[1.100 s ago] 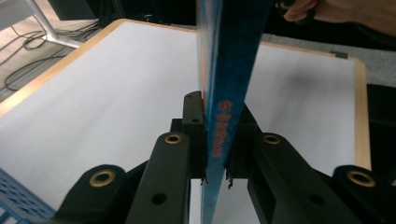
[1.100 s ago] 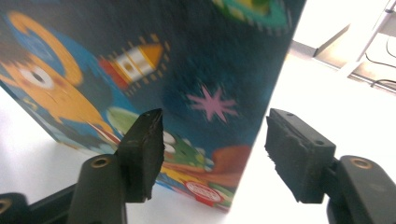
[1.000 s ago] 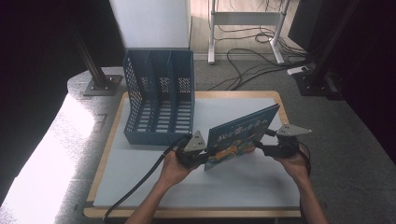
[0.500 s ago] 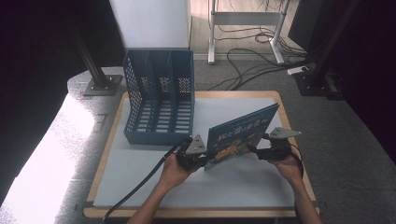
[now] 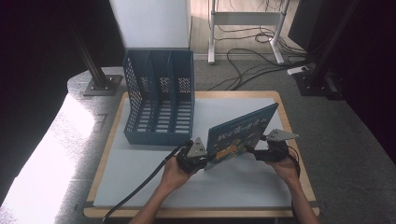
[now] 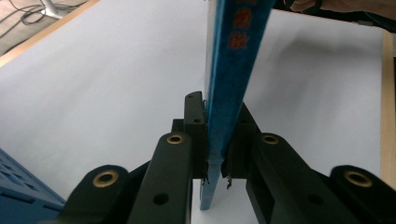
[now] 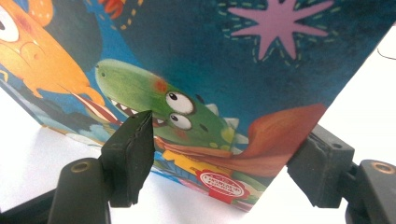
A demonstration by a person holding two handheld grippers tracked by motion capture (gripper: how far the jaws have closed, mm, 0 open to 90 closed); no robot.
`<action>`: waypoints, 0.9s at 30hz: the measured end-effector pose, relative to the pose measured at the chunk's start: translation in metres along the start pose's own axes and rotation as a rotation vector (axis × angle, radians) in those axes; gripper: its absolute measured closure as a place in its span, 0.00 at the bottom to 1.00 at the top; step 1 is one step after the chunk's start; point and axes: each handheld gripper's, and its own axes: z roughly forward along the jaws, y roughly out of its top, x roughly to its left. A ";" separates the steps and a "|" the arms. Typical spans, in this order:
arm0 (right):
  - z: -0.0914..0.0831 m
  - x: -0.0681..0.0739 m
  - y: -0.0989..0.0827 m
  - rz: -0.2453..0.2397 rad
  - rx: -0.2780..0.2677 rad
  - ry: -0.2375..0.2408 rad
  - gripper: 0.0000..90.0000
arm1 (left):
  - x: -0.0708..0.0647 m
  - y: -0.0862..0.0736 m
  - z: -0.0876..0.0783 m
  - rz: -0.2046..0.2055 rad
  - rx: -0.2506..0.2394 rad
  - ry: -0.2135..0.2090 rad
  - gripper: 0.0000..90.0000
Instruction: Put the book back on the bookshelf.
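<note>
book (image 7: pixel 261 70) cover cut off at the right gripper view's top, title lettering on book too small from above

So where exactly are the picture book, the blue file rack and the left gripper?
picture book (image 5: pixel 240 133), high view, middle of its cover.
blue file rack (image 5: pixel 159 109), high view, slatted floor of the middle slot.
left gripper (image 6: pixel 219 140), left gripper view, between its jaw tips, clamped on the book's edge.

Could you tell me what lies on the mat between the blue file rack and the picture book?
Nothing: the high view shows bare white mat between the file rack and the book.
</note>
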 end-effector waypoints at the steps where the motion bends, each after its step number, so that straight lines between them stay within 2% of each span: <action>1: 0.000 0.001 0.001 0.000 0.005 -0.006 0.31 | 0.001 0.000 0.000 -0.003 -0.001 -0.001 0.92; 7: -0.001 0.005 0.008 -0.014 0.001 -0.028 0.30 | 0.003 0.000 -0.004 0.000 -0.010 0.012 0.92; 14: 0.000 0.009 0.024 -0.014 -0.038 -0.013 0.29 | 0.010 0.002 -0.020 -0.029 -0.034 0.010 0.92; 15: 0.002 0.010 0.030 -0.007 -0.056 -0.006 0.29 | 0.012 0.002 -0.023 -0.031 -0.036 0.014 0.92; 27: 0.022 0.026 0.060 -0.024 -0.109 0.036 0.29 | 0.028 -0.001 -0.065 -0.059 -0.060 0.053 0.92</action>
